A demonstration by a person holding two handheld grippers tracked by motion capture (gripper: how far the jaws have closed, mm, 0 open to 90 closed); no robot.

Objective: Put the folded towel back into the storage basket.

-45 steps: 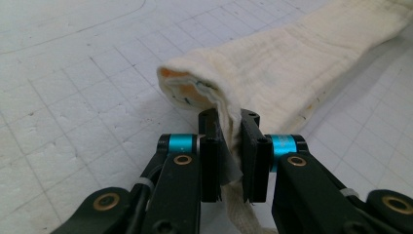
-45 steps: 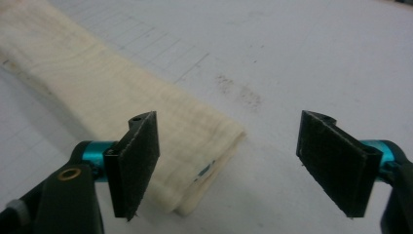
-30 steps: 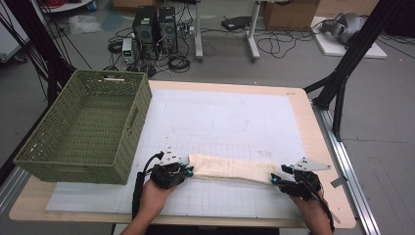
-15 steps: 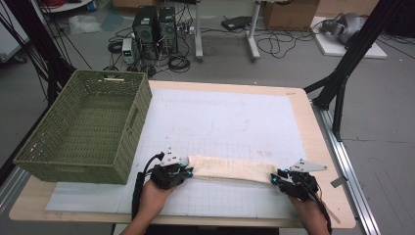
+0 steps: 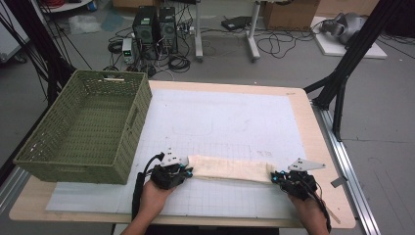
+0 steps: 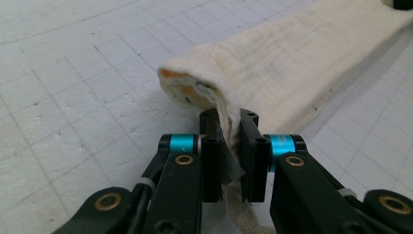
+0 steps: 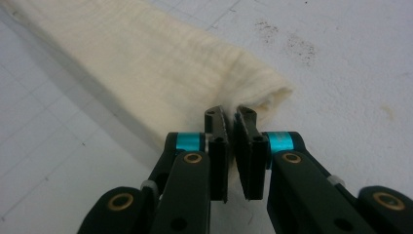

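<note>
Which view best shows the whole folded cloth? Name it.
High view: the cloth lies full length on the mat between both hand-held grippers. The left gripper view and right gripper view each show one pinched end.

A green woven basket (image 5: pixel 85 129) stands on the left end of the desk (image 5: pixel 313 127), beside a white gridded mat (image 5: pixel 235 122). Beyond the desk, on the floor, two computer towers (image 5: pixel 155 27) sit among tangled cables (image 5: pixel 176 61).

On the table lie 1 folded cream cloth (image 5: pixel 230 169), 1 green basket (image 5: pixel 80 129) and 1 white gridded mat (image 5: pixel 225 122). 2 grippers are there: the left gripper (image 5: pixel 187 171) and the right gripper (image 5: pixel 274 178).
</note>
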